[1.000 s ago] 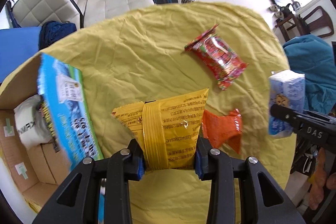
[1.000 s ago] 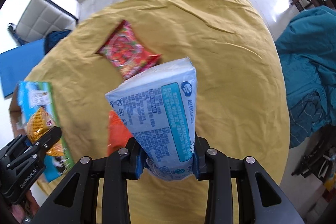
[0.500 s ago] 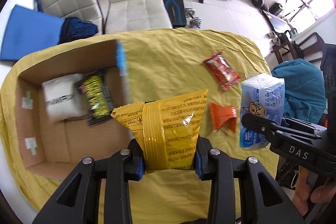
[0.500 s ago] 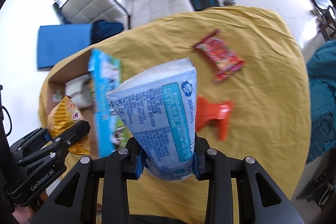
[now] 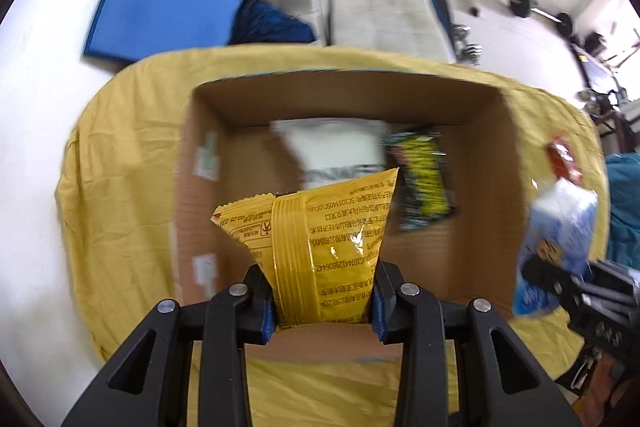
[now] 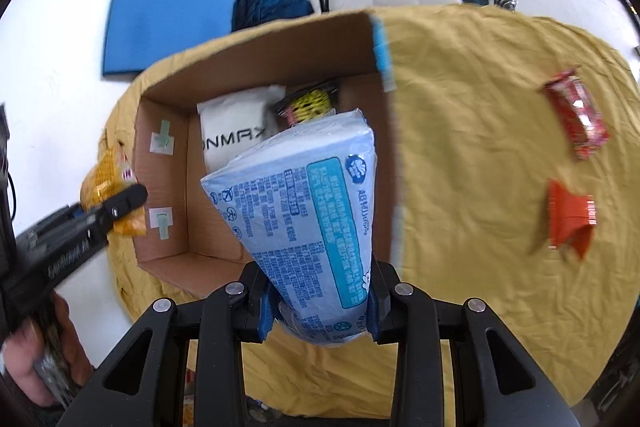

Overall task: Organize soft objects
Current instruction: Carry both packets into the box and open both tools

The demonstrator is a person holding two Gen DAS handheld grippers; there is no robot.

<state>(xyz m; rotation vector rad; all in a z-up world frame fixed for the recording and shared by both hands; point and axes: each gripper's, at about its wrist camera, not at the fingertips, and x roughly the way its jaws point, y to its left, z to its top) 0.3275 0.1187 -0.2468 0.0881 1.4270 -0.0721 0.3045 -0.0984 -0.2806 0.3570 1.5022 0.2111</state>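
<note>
Reading "XAMNO" upside down, white pack (image 6: 236,135) | cardboard box (image 6: 256,67)

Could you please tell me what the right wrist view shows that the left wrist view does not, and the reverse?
Only the right wrist view shows the orange packet lying on the yellow cloth, and the lettering on the white pouch.

Only the left wrist view shows the printed back of the yellow snack bag shut in the left gripper.

Both show the cardboard box holding the white pouch and the black-and-yellow packet, the red packet on the cloth, and the tissue pack shut in the right gripper.
</note>
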